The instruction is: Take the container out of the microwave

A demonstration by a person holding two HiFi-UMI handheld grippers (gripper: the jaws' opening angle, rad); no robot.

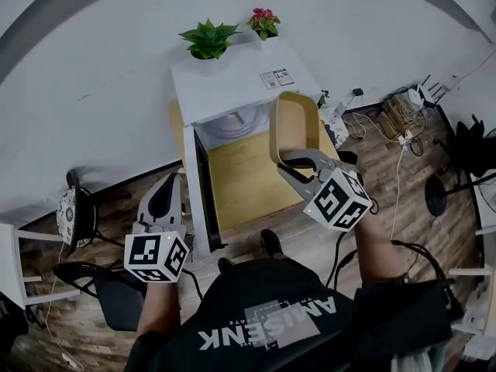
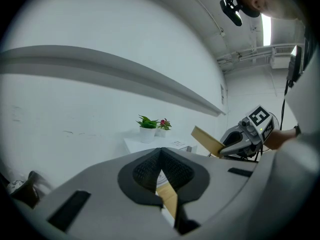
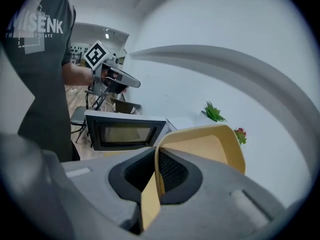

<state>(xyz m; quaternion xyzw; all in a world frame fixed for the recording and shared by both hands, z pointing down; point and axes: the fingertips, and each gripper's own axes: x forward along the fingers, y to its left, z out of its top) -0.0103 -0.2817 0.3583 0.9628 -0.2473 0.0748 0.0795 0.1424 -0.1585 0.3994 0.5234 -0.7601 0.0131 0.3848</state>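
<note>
Head view: right gripper [image 1: 293, 161] clamped on one wall of the tan container [image 1: 294, 122], which is held tilted on edge outside the white microwave [image 1: 232, 84], at its near right corner. Microwave door [image 1: 198, 192] stands open. Left gripper [image 1: 164, 201]: jaws together, empty, just left of that door.

In the head view we cannot read the label [image 1: 277, 78] on top of the microwave [image 1: 232, 84], as it is too small, and the container [image 1: 294, 126] covers part of the microwave's open front. In the right gripper view the container's near wall disappears between the pads of the right hand-held gripper [image 3: 156, 171], whose body hides its lower part. In the left gripper view the left hand-held gripper [image 2: 160, 171] hides most of the microwave, leaving its top and a sliver between the jaws.
</note>
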